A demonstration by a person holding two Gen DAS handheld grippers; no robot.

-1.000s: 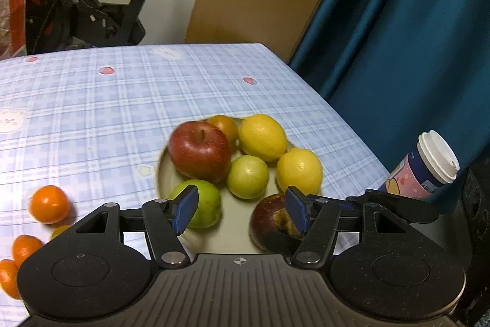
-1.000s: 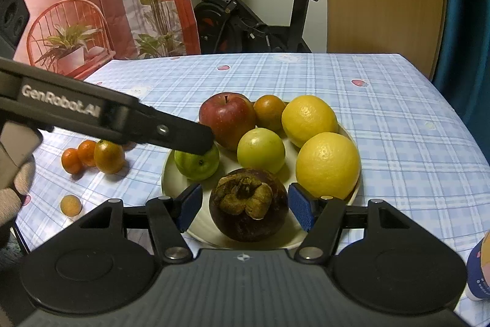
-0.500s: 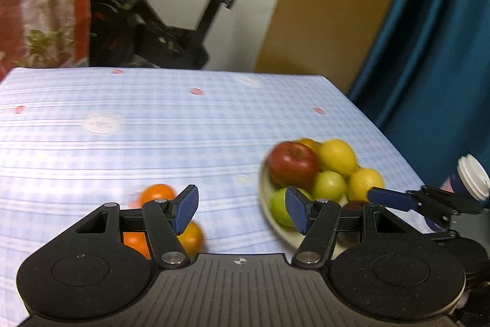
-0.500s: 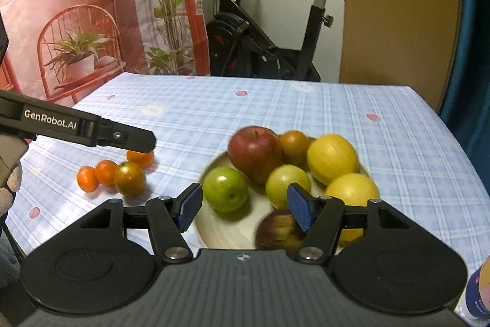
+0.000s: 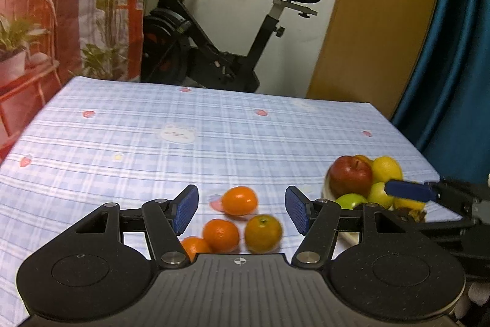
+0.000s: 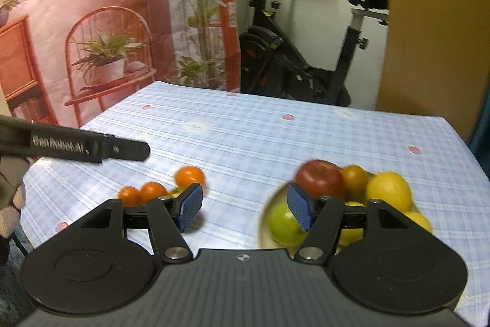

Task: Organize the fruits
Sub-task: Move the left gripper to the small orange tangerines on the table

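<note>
Several small oranges lie loose on the blue checked tablecloth: one ahead between my left fingers, two more nearer. My left gripper is open and empty above them. A cream plate at the right holds a red apple, a green apple, lemons and other fruit. My right gripper is open and empty, between the oranges and the plate. The plate also shows in the left wrist view, with the red apple on it.
An exercise bike stands beyond the table's far edge. A blue curtain hangs at the right. A printed red backdrop is at the left. My left gripper's finger shows in the right wrist view.
Both grippers have swung left, away from the plate. The loose oranges now sit between my left fingers. The plate has shifted to the right in both views.
</note>
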